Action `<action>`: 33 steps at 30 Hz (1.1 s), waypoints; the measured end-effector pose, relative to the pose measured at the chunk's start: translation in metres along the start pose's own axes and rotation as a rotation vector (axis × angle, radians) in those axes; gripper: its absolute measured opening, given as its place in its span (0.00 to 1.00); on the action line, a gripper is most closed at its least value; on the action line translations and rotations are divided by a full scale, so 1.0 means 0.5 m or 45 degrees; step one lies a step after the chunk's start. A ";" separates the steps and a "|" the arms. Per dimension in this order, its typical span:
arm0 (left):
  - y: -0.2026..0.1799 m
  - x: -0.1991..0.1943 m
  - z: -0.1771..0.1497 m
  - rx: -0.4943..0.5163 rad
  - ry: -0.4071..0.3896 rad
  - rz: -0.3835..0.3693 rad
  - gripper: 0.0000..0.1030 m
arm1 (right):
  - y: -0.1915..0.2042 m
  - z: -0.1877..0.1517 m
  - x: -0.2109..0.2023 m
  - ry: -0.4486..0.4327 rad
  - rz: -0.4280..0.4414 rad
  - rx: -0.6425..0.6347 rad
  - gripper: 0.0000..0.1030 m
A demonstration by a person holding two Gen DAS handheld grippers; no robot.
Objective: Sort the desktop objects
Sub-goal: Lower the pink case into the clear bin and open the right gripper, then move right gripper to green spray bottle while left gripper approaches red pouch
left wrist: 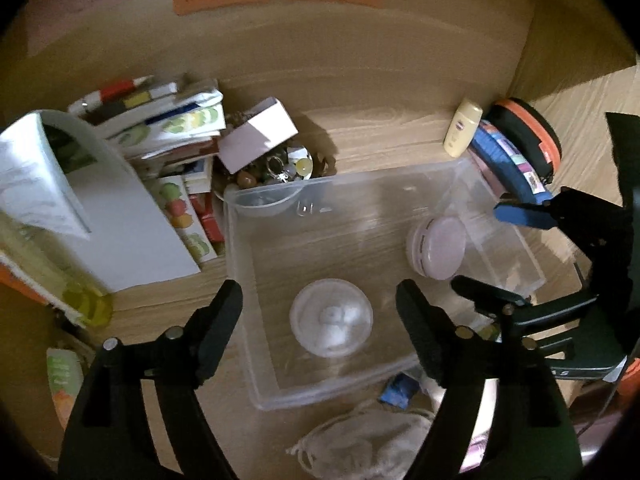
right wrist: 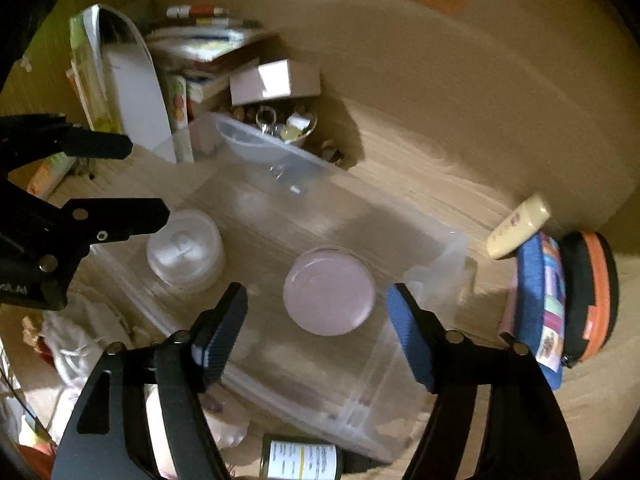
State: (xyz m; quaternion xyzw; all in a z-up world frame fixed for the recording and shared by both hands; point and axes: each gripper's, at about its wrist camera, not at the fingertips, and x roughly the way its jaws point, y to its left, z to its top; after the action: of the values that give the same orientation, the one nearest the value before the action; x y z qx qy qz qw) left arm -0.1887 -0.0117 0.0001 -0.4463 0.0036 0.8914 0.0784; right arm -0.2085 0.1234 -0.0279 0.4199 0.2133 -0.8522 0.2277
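Note:
A clear plastic bin sits on the wooden desk. Inside lie a white round container and a pink round compact. My left gripper is open and empty, hovering above the white container. My right gripper is open and empty, hovering above the pink compact; it shows in the left wrist view at the bin's right side.
A book stack, a white box and a trinket bowl stand left of the bin. A cream bottle, blue pouch and orange-rimmed case stand right. A cloth bag and jar lie in front.

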 end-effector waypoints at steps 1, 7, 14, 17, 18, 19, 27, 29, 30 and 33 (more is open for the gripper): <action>0.002 -0.010 -0.004 -0.004 -0.010 0.003 0.83 | 0.002 -0.004 -0.016 -0.024 -0.021 0.002 0.74; 0.002 -0.068 -0.025 -0.022 -0.069 0.030 0.89 | 0.003 -0.023 -0.088 -0.117 -0.063 0.044 0.77; 0.017 -0.154 -0.069 -0.056 -0.165 0.070 0.93 | -0.005 -0.063 -0.185 -0.242 -0.073 0.136 0.84; 0.027 -0.184 -0.091 -0.075 -0.196 0.078 0.93 | -0.010 -0.083 -0.223 -0.312 -0.092 0.165 0.88; 0.031 -0.192 -0.100 -0.083 -0.202 0.083 0.93 | -0.011 -0.093 -0.239 -0.340 -0.104 0.176 0.89; 0.034 -0.198 -0.108 -0.090 -0.207 0.086 0.93 | -0.012 -0.099 -0.247 -0.355 -0.111 0.182 0.91; 0.053 -0.215 -0.183 -0.150 -0.203 0.106 0.94 | -0.011 -0.159 -0.281 -0.411 -0.128 0.241 0.92; 0.056 -0.212 -0.198 -0.158 -0.194 0.110 0.94 | -0.013 -0.173 -0.278 -0.396 -0.124 0.256 0.92; 0.057 -0.210 -0.206 -0.163 -0.191 0.115 0.94 | -0.014 -0.181 -0.274 -0.388 -0.126 0.266 0.92; 0.062 -0.197 -0.234 -0.176 -0.166 0.109 0.94 | -0.022 -0.203 -0.266 -0.369 -0.137 0.296 0.92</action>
State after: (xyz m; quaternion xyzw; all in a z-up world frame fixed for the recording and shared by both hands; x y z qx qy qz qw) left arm -0.0419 -0.0645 0.0063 -0.3911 -0.0440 0.9192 0.0092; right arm -0.0797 0.2166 0.0254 0.3042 0.1005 -0.9336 0.1603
